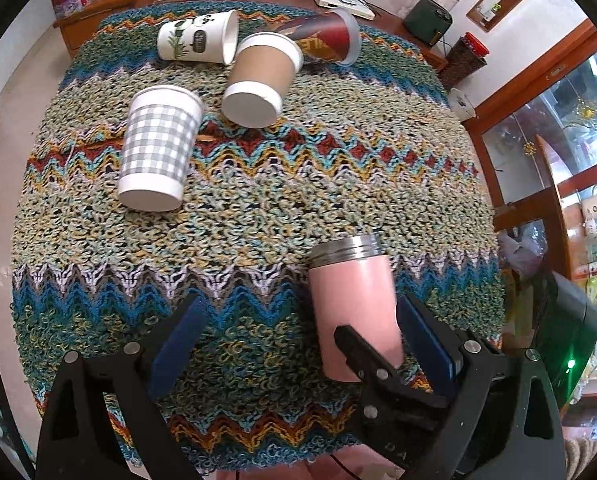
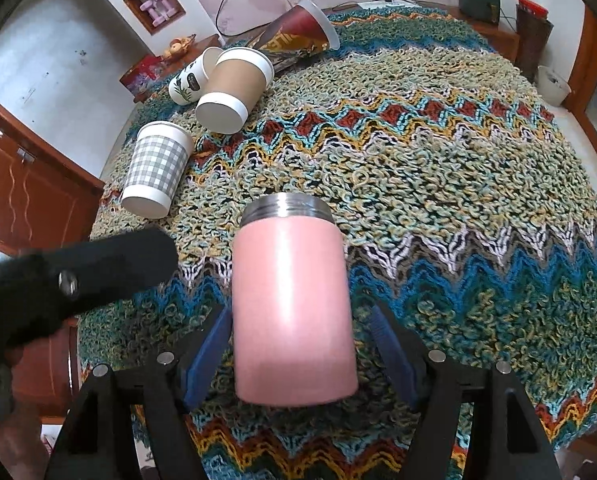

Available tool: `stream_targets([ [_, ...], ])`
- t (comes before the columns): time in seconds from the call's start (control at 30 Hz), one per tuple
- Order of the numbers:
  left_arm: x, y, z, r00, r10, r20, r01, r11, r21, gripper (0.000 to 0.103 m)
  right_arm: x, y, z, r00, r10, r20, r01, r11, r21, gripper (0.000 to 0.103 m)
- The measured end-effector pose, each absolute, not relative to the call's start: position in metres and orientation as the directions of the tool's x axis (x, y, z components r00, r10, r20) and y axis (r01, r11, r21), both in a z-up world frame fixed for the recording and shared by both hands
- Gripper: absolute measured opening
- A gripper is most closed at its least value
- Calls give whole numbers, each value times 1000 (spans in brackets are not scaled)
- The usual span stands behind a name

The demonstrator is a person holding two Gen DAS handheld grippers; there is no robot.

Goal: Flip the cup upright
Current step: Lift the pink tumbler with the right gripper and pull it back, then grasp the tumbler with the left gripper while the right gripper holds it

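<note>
A pink metal cup [image 2: 294, 312] with a threaded steel rim lies on its side on the knitted tablecloth [image 2: 438, 184], rim pointing away. My right gripper [image 2: 298, 344] is open around its lower body, blue pads [image 2: 212, 344] on each side with small gaps. In the left wrist view the pink cup [image 1: 352, 300] lies at the right, with the right gripper's fingers [image 1: 422, 332] around it. My left gripper [image 1: 298, 328] is open and empty just left of the cup. It shows as a black blur in the right wrist view [image 2: 70, 280].
Several paper cups lie on their sides at the far side: a grey checked cup [image 1: 156, 148], a brown cup [image 1: 260, 78], a white printed cup [image 1: 196, 36] and a red-patterned cup [image 1: 326, 36]. Wooden cabinets and a wall stand behind the table.
</note>
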State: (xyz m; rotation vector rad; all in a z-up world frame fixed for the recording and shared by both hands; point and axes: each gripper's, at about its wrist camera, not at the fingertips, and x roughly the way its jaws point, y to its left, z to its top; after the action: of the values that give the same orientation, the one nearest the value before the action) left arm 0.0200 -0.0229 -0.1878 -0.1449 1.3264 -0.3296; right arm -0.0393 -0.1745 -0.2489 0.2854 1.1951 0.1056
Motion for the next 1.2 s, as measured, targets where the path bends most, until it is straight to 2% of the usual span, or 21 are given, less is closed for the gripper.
stream_targets([
  [0.5,23,-79,-194,88,-337,-937,239,921,-309,97,-87,-229,-219,370,139,-919,77,981,179,73],
  [0.73,29,-87,-226,-5,-328,-945,175,930,-324,97,-95,-249,-224,365,106,-925,152,973,172,73],
  [0.93,32,-90,-242,-19,-296,-955,152,943,-295,96,-101,-255,-234,341,109,-934,181,967,179,73],
  [1.07,36,-87,-250,-40,-274,-961,119,954,-276,82,-101,-254,-236,341,113,-933,178,967,182,73],
  [1.2,41,-80,-259,-88,-274,-958,64,958,-280,78,-102,-253,-237,341,118,-933,173,967,186,73],
])
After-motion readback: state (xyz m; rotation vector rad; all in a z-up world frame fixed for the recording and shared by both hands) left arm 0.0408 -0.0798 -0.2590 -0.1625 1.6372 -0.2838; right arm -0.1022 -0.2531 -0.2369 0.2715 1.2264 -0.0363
